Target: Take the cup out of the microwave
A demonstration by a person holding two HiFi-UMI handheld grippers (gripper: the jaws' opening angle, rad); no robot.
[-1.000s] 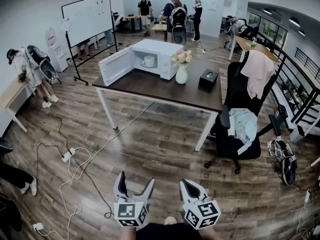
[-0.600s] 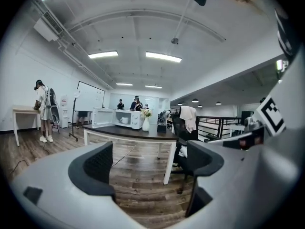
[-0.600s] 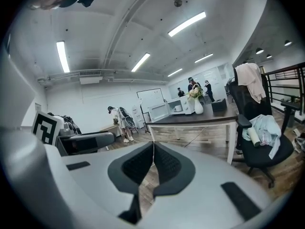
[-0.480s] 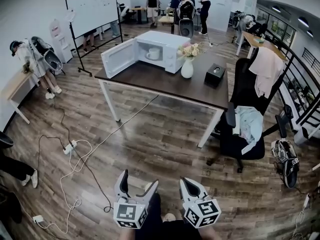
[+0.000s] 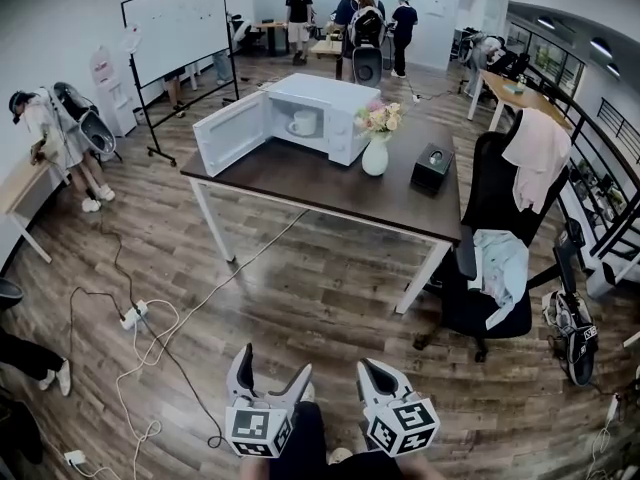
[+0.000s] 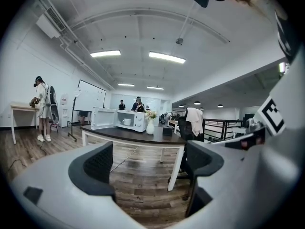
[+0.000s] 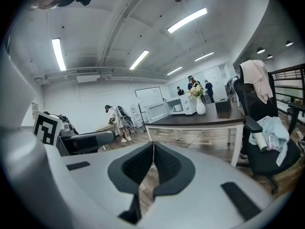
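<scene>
A white cup (image 5: 301, 123) stands inside the white microwave (image 5: 345, 108), whose door (image 5: 226, 134) hangs open to the left, on a dark table (image 5: 330, 180) across the room. The left gripper view shows the cup (image 6: 127, 121) small and far; the right gripper view shows the microwave (image 7: 183, 104) far off too. My left gripper (image 5: 271, 377) is low at the bottom of the head view, open and empty. Beside it my right gripper (image 5: 369, 370) is shut on nothing. Both are well short of the table, over the wood floor.
A vase of flowers (image 5: 376, 145) and a black box (image 5: 432, 166) sit on the table right of the microwave. A black office chair (image 5: 490, 268) with clothes stands at the table's right. Cables and a power strip (image 5: 131, 315) lie on the floor at left. Several people stand around.
The view has shifted slightly; the table and microwave sit a little lower and nearer in the frame. Both grippers keep their places and states.
</scene>
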